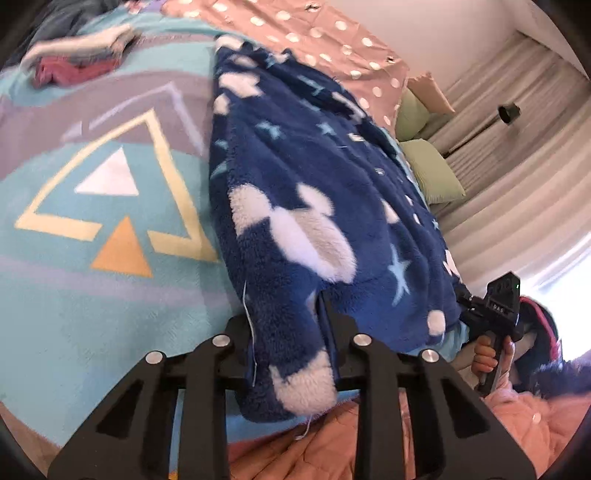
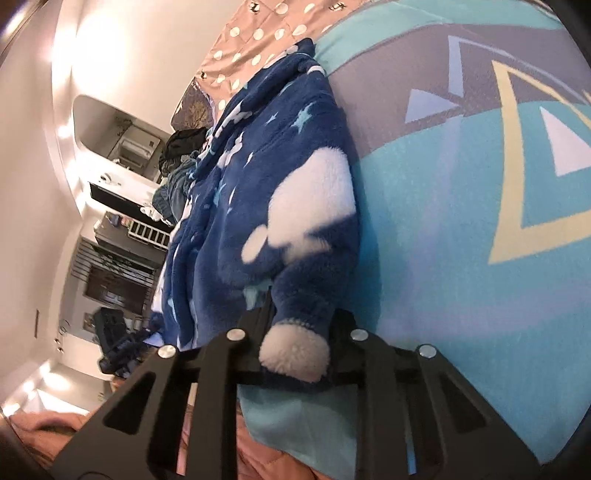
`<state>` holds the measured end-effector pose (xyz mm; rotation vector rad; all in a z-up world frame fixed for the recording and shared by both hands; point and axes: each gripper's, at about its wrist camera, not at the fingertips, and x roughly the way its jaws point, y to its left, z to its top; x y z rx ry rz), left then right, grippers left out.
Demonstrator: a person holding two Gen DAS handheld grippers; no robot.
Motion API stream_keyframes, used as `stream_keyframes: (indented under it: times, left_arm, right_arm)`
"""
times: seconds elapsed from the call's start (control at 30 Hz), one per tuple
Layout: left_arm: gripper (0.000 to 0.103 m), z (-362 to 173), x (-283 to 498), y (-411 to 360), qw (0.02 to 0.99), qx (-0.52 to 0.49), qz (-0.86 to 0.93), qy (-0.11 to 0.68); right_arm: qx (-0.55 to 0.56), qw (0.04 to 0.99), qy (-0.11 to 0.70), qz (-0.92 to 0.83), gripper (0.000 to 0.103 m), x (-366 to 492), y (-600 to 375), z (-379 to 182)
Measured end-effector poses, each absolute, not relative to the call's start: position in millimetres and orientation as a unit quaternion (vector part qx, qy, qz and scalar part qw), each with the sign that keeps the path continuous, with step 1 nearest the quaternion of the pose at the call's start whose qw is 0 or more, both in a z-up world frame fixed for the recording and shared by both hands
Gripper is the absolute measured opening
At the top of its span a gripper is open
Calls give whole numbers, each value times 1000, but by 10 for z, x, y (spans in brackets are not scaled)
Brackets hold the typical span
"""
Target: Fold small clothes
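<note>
Partly fleece-hidden left claw (image 1: 291,325) fingertips

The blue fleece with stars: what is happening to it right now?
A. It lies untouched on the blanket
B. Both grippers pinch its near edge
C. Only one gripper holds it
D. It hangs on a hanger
B: the left gripper and right gripper are each shut on the fleece edge.

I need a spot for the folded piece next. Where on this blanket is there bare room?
Free: the turquoise blanket with triangle patterns, between the blue fleece garment and the small clothes pile at its far end. Crowded: the garment's strip, pinched by the left gripper and right gripper, and beyond it the polka-dot cover with green pillows.
</note>
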<state>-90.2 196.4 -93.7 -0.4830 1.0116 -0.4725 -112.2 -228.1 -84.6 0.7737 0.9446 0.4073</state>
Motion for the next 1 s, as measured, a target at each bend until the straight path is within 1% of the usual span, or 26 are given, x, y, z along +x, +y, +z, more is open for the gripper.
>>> stream_keyframes:
  times: [0.07,0.1,0.2,0.27,0.4,0.77,1.0]
  left_arm:
    - [23,-950,-856,1975,815,-241,-224,476]
    - [19,-920,-862,1964,819,-233,-224,474]
    - [14,-717,-907,1957,835,-225,-228,448]
    - [13,-522,-930,1981,851,-225,-229,416]
    - [13,-107,-930,1978,884,-216,-238,341]
    - [13,217,-704,1937,896,-226,-249,292]
    - [14,559,-526,1947,912,-215,-253,241]
  right_arm:
    - [349,808,437,187,18,-1135,-2270,-792]
    - [349,811,431,188,15,-1154,-2280,-756]
    - [366,819,390,208,13,-1213,-2360,-575]
    - [371,827,355,228,13,-1235,-2395,-392]
    - [335,851,311,259,13,-1216,-2302,-109]
    - [321,871,250,276,13,-964,-2298,289]
    - [266,906,217,246,13,-715,-2250,650]
